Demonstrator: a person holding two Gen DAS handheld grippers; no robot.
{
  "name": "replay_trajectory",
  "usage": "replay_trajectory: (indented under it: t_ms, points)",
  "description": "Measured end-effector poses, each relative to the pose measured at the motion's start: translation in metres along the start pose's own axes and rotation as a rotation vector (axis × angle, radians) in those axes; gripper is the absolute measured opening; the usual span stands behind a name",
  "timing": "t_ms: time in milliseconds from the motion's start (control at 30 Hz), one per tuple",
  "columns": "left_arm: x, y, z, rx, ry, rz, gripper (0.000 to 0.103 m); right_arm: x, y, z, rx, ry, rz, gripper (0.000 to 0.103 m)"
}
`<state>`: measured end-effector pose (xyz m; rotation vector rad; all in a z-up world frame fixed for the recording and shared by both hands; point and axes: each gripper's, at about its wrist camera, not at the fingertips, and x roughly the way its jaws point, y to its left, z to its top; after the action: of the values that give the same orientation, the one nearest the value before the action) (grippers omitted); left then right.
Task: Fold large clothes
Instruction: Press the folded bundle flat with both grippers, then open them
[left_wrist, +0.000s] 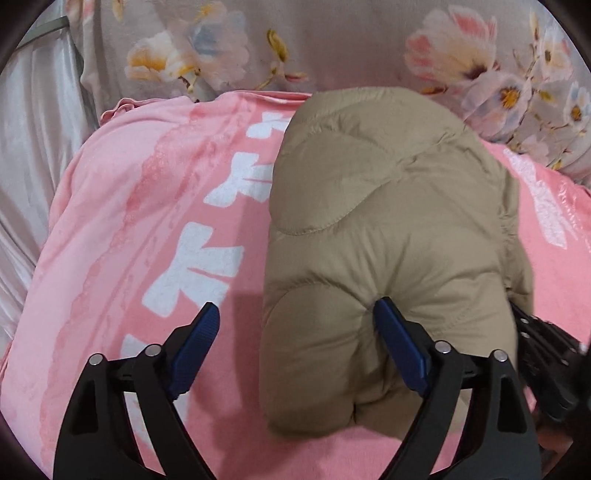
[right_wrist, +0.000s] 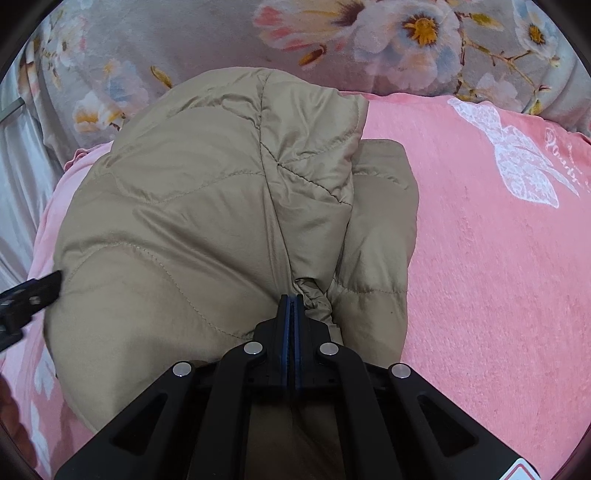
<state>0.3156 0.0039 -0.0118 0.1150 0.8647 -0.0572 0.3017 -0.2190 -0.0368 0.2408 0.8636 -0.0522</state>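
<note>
Right gripper (right_wrist: 294, 306) sits clenched, pads together beside a bunched edge of the tan padded jacket (right_wrist: 207, 221); whether it pinches cloth I cannot tell, likely anchoring the fold. Jacket lies folded on the pink blanket (right_wrist: 480, 258). Left gripper (left_wrist: 299, 343) spread wide, released, one finger denting the padding.

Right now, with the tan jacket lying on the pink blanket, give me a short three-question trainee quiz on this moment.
1. True or false: the left gripper is shut on the tan quilted jacket.
2. The right gripper is: A) wide open, B) shut, C) out of view?
3. What lies directly under the jacket?

Key:
1. False; its jaws stand open, one finger against the fabric.
2. B, at a bunched fold.
3. The pink blanket, with the floral bedding behind.
</note>
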Motion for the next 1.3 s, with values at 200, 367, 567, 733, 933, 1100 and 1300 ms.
replay_trajectory:
  t_ms: [200,367,567,733,933,1100,1300]
  points:
    - [0.021,0.001,-0.007,-0.031,0.027,-0.017,0.091,0.001,-0.002,-0.003,0.01,-0.02,0.008,0.0]
    - [0.027,-0.006,-0.012,-0.02,-0.004,0.014,0.091,0.001,-0.001,-0.006,0.01,-0.037,0.006,0.0]
    - [0.028,-0.006,-0.013,-0.029,-0.01,0.021,0.091,0.002,-0.001,-0.007,0.012,-0.043,0.009,0.0]
    - [0.015,-0.011,-0.012,0.005,-0.036,0.065,0.09,-0.007,-0.004,-0.007,0.006,-0.052,0.013,0.002]
    - [-0.015,-0.01,-0.023,0.01,-0.072,0.063,0.089,-0.056,0.007,-0.021,-0.037,-0.099,-0.074,0.043]
    - [-0.042,-0.011,-0.04,-0.001,-0.092,0.042,0.089,-0.09,0.008,-0.046,-0.046,-0.118,-0.092,0.057]
    - [-0.068,-0.023,-0.079,0.016,-0.102,0.028,0.089,-0.117,0.002,-0.085,-0.026,-0.118,-0.102,0.067]
